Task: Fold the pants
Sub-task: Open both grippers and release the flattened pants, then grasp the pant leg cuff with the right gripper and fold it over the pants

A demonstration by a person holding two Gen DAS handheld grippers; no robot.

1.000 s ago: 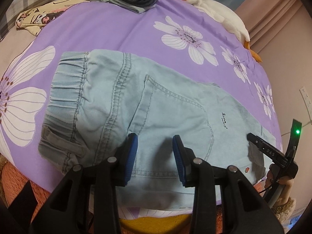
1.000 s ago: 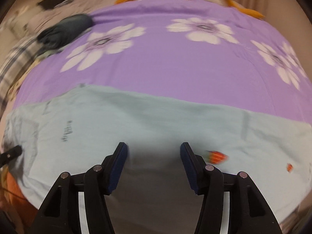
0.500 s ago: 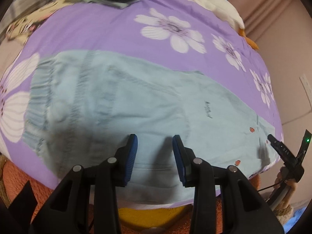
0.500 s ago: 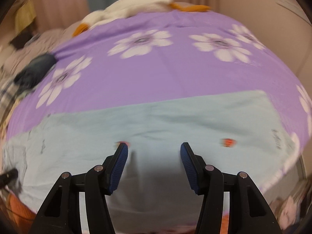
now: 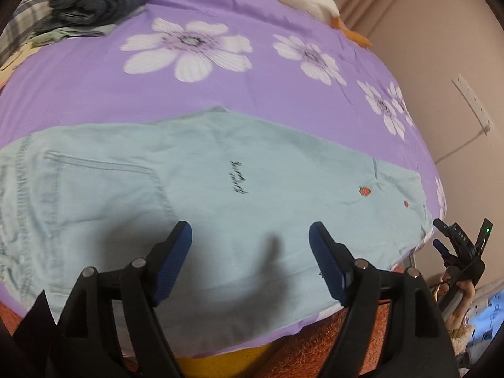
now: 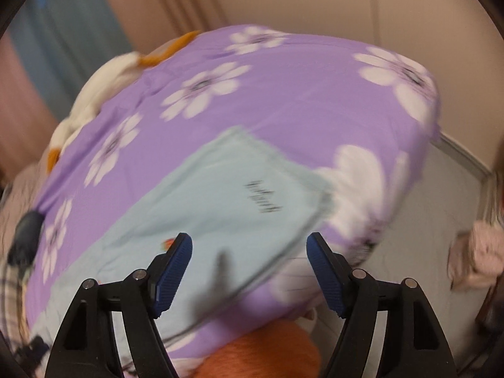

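With both my left gripper [image 5: 250, 245] and right gripper [image 6: 249, 256] opening wide and empty above the pants [image 5: 220, 195], I probably next grab the blurred hem beyond the right jaws.

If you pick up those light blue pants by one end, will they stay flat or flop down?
The pants would probably flop: they are thin cloth lying flat with soft wrinkles on the bedspread. They look light for their size. They likely won't slip much, since the cloth looks matte.

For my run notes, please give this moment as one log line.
stage: pants flat on bed | left tool: opening, empty | right tool: opening, empty | fold: not started
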